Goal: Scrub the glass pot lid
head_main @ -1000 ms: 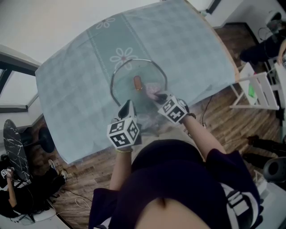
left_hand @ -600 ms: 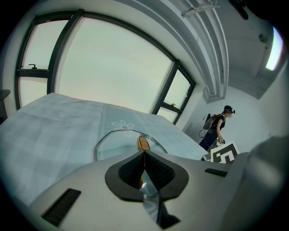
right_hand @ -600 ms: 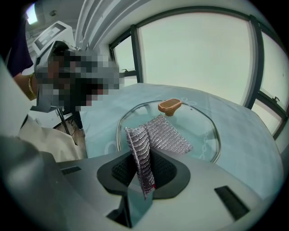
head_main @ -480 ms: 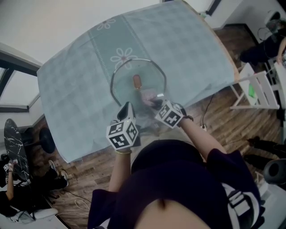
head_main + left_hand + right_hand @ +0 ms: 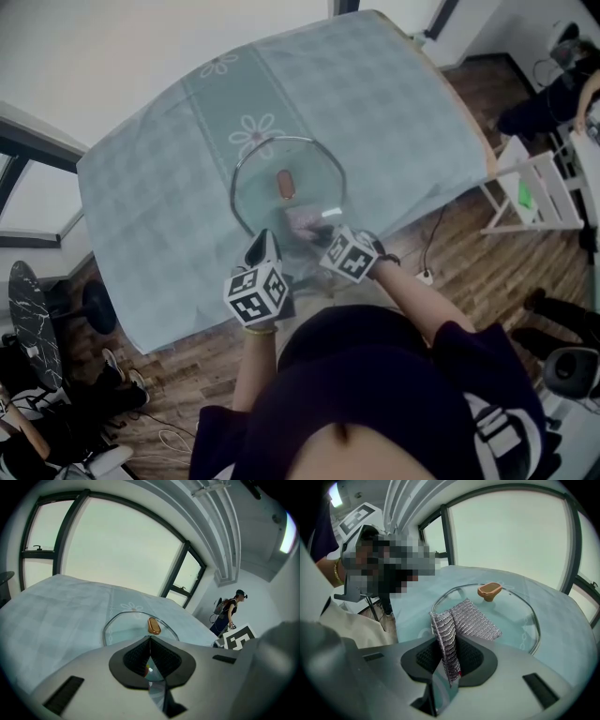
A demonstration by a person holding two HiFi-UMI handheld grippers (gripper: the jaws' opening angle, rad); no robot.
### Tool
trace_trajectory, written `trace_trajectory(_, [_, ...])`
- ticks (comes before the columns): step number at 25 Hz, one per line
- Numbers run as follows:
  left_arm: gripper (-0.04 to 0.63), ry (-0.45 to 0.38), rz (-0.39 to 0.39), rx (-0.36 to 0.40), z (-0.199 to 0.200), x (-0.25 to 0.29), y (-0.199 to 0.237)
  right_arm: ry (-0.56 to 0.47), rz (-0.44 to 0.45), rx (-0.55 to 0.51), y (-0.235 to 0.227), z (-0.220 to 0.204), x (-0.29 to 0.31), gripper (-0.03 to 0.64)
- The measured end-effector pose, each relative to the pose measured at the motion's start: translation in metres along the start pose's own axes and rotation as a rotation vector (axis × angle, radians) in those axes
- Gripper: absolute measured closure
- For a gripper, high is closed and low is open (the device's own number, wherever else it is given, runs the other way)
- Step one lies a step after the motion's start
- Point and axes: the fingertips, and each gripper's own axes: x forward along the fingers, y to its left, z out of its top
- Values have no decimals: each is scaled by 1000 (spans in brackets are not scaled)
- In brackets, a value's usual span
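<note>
The glass pot lid (image 5: 262, 187) lies flat on the green checked tablecloth, its brown knob (image 5: 284, 183) up. My right gripper (image 5: 317, 228) is shut on a silver-grey mesh scrub cloth (image 5: 302, 221), whose free end lies on the near part of the glass. In the right gripper view the cloth (image 5: 464, 619) fans out from the right gripper (image 5: 447, 654) toward the knob (image 5: 489, 590) on the lid (image 5: 520, 616). My left gripper (image 5: 264, 242) is shut, tips at the lid's near-left rim. In the left gripper view the left gripper (image 5: 150, 639) hides that rim; the knob (image 5: 153, 626) shows beyond.
The table (image 5: 141, 187) ends just before my body, with wooden floor below. A white chair (image 5: 539, 187) stands off the table's right side. A person (image 5: 229, 613) stands far off by the wall. A dark board (image 5: 33, 319) and cables lie on the floor at left.
My right gripper has dragged the cloth over the glass toward the near-left, closer to the left gripper. The left gripper has stayed by the rim.
</note>
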Motion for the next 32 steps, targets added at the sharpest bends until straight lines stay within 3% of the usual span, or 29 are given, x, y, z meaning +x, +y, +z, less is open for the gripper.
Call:
trace_trajectory(12, [595,-20,24,-17,5,-5,9,3,41,-22,10,4,3,538])
trace_trajectory(17, [595,-27,32,-25,7,-6,12,-13,16,-44,10,11,-2,537])
trace_trajectory(23, [595,-41,60,-45,7,-11,24,-130,31,-24,15,47,-25,537])
trace_trajectory(32, [595,-52,93,-73,12,-13,42,-254,85,88,1,102,-48,537])
